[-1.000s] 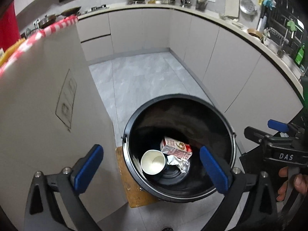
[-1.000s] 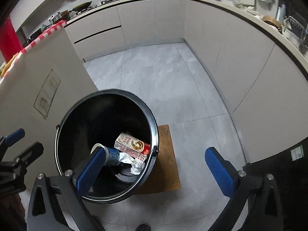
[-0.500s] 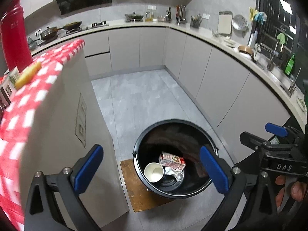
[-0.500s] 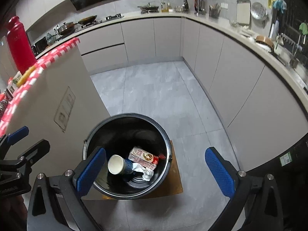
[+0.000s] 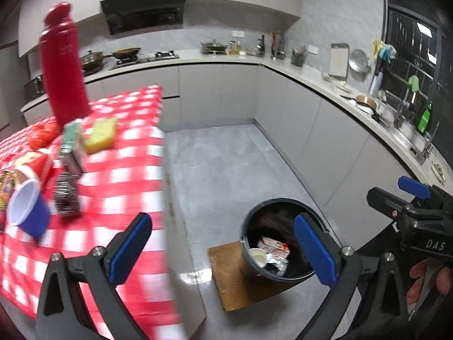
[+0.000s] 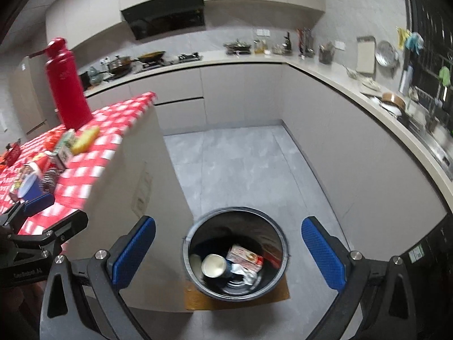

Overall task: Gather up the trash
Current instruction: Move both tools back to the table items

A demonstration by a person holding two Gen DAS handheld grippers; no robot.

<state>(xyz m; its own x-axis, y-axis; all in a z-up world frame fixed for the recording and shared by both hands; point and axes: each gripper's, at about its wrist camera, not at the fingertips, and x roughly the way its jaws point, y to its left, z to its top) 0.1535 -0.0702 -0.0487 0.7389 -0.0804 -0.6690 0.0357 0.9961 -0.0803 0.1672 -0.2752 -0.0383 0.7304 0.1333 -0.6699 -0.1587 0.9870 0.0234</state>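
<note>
A black bin (image 5: 276, 243) (image 6: 236, 250) stands on the floor on a brown mat (image 5: 235, 280). Inside it lie a paper cup (image 6: 213, 266), a red-and-white carton (image 6: 245, 259) and crumpled wrappers. On the red-checked tablecloth (image 5: 121, 181) lie a blue cup (image 5: 27, 209) on its side, a metallic packet (image 5: 66, 191), a green carton (image 5: 72, 144) and a yellow sponge (image 5: 102, 134). My left gripper (image 5: 223, 250) is open and empty, high over the table's edge. My right gripper (image 6: 229, 255) is open and empty, well above the bin.
A tall red flask (image 5: 62, 65) stands at the back of the table. Grey cabinets and a cluttered worktop (image 5: 311, 76) curve round the room. The white side of the table (image 6: 141, 175) drops next to the bin. A hand (image 5: 424, 280) holds the right gripper.
Both grippers have risen far above the bin and tilted up. The table top with its items has come into view. The bin now looks small below. Both stayed open.
</note>
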